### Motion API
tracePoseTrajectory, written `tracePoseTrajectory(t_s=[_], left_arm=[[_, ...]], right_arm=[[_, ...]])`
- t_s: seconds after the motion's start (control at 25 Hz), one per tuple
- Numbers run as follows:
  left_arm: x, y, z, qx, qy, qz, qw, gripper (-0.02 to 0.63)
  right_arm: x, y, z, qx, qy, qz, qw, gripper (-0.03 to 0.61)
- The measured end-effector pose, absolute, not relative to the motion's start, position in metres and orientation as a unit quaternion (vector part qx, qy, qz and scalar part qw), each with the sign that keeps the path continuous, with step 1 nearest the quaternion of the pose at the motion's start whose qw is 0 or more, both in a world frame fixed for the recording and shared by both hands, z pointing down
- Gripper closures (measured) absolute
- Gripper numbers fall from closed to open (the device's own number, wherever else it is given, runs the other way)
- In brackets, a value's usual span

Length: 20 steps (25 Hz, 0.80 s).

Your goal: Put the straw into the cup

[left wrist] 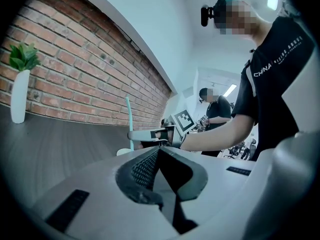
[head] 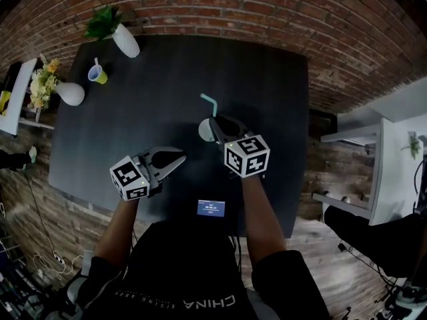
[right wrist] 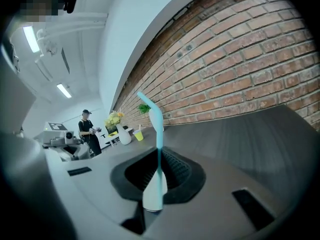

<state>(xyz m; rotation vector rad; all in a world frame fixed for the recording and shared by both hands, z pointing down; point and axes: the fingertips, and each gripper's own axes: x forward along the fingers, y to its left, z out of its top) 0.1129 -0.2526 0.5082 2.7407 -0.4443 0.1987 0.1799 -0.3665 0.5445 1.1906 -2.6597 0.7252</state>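
The teal bendy straw (right wrist: 158,134) is gripped upright by the jaws of the right gripper (head: 215,124), right at the small white cup (head: 203,132) on the dark surface (head: 267,99). The jaws of the left gripper (head: 175,157) are closed on nothing

— What kind of place was it?
— A studio-like office. It had a brick wall (head: 267,5), a dark table (head: 267,92), a plant vase (head: 125,40), ceiling strip lights (right wrist: 63,90), and another person (right wrist: 89,130) working nearby.
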Motion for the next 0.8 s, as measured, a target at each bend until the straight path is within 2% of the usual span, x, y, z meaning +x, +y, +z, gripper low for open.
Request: tracePoseTrajectory(t_s=[0.8], left_arm=[[0.115,-0.256,0.52,0.965,-0.156,0.063,0.199,0.611]], right_arm=[[0.195,-0.377,0.571,0.419,-0.867,0.252,0.095,0.549]])
